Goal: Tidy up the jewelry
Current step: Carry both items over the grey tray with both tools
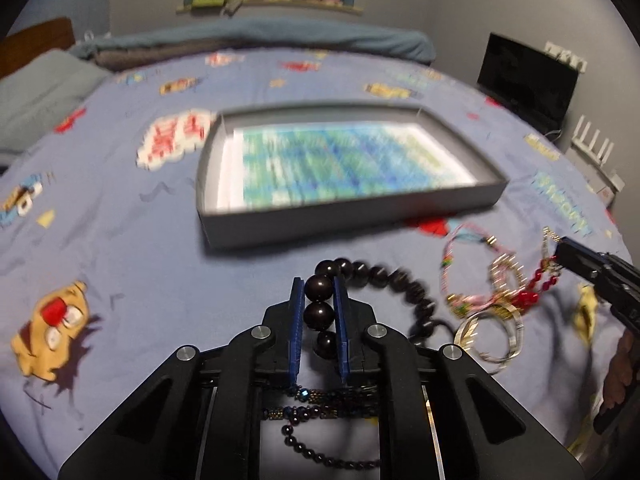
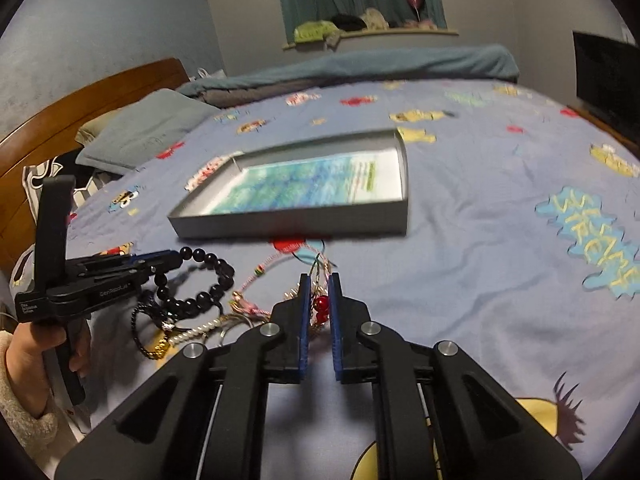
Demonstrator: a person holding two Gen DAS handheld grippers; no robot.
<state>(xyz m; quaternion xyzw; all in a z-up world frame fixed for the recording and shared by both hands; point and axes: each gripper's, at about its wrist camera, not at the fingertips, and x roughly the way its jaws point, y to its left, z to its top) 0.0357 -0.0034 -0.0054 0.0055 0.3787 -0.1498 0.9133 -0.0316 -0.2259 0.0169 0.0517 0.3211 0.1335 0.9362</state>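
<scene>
Left hand-held gripper (image 1: 319,304) pinching dark bead bracelet (image 1: 380,280) on the bed (image 1: 120,240), right hand-held gripper (image 2: 318,304) clamping red bead string (image 2: 320,307), remaining jewelry (image 1: 484,300) lying near grey tray (image 1: 352,224)

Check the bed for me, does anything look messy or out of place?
The jewelry heap lies tangled on the bedspread, outside the empty grey tray. The left gripper pinches the dark bead bracelet; the right gripper pinches a red-beaded piece.

Home bedroom: cartoon-print bedspread (image 2: 460,240), pillow (image 2: 148,136), wooden headboard (image 2: 92,96).
</scene>
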